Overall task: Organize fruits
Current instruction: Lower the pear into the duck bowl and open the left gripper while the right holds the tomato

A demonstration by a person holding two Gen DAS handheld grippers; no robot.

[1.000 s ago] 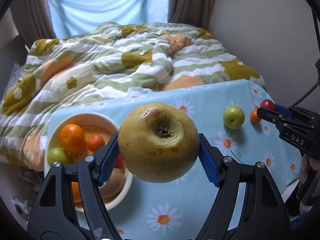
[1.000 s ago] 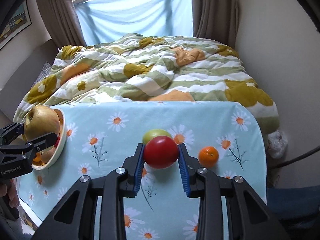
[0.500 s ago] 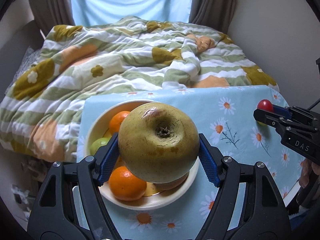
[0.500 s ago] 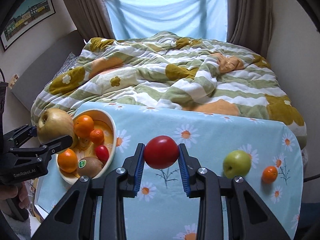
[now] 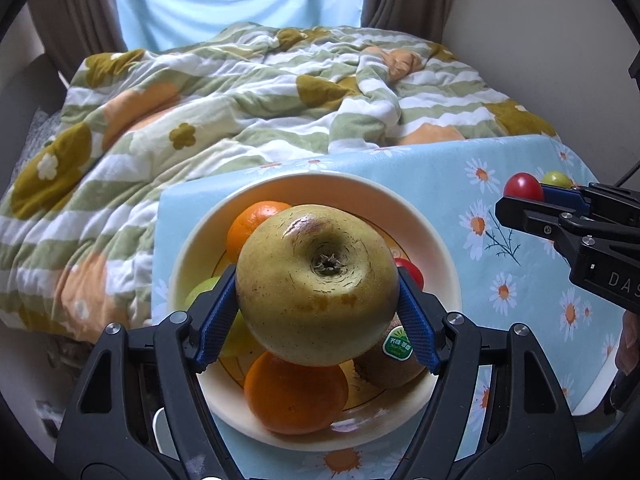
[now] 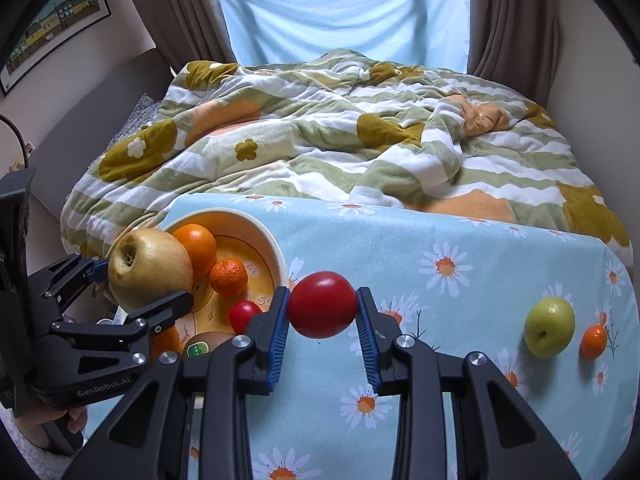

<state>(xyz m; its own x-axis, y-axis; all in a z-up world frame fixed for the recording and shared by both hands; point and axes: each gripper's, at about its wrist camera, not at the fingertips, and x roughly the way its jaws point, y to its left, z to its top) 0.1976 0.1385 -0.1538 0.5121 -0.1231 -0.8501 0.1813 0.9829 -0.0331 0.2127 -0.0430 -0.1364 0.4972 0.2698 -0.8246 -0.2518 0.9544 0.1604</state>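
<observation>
1. Left tongs (image 5: 318, 312): blue pads pinch a large yellow-green pear (image 5: 318, 284) on both sides, blossom end facing the camera. The pear hangs above the bowl (image 5: 440, 240), clear of the fruit beneath it as seen from the right wrist view.
2. Right tongs (image 6: 323, 314): pads pressed against a red tomato (image 6: 323, 310), held above the desk (image 6: 400, 240) just right of the bowl's rim.
3. Bowl, cream with orange interior, stands at the left end of the desk. Contents visible: a large orange (image 5: 296, 392) at the near side, a second orange (image 5: 256, 220) at the far side, a small mandarin (image 6: 229, 277), a small red fruit (image 6: 243, 315), a kiwi with a green sticker (image 5: 394, 360), and a green fruit (image 5: 202, 290) partly hidden behind the left pad.
4. Loose fruit on the desk: a green apple (image 6: 549, 332) and a small mandarin-sized orange (image 6: 594, 342) just beside it, both at the right end, well apart from the bowl.
5. Desk covering: light blue cloth with daisy print.
6. Surroundings: a bed with a green, white and orange quilt (image 6: 340, 128) lies directly behind the desk; a blue curtain (image 6: 340, 16) covers the window.
</observation>
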